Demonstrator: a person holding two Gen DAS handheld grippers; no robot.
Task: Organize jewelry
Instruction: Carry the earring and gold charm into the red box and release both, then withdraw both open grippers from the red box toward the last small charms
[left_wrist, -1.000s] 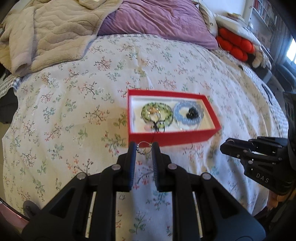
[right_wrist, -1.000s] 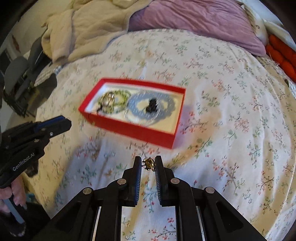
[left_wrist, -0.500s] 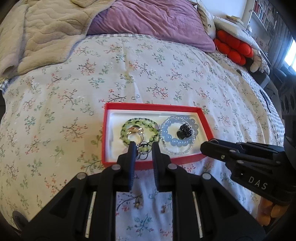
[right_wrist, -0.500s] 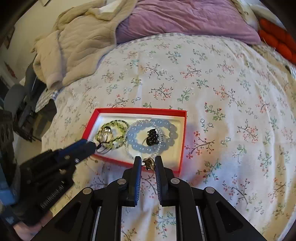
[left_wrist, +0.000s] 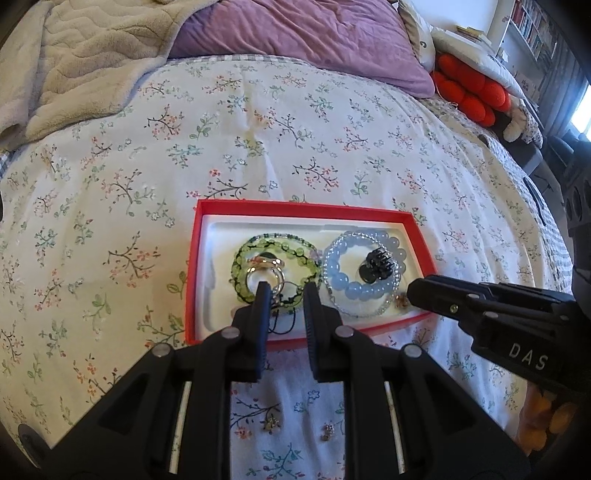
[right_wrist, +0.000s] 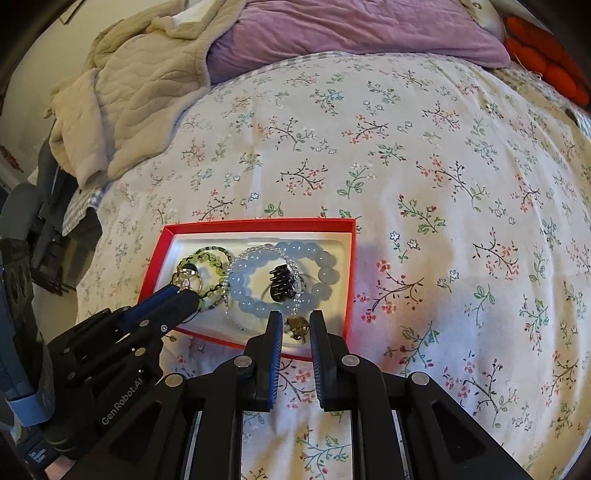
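A red jewelry box with a white liner lies on the floral bedspread. Inside are a green bead bracelet, a blue bead bracelet, a black clip and a silver ring piece. My left gripper hangs over the green bracelet, jaws slightly apart around the silver chain. My right gripper holds a small gold earring over the box's near right corner.
Two small earrings lie on the bedspread under my left gripper. A beige blanket and a purple pillow lie at the far side. Orange cushions sit at the far right.
Both grippers have moved forward over the red box. The left one now reaches the green bracelet; the right one has carried the gold earring into the box's near right corner.
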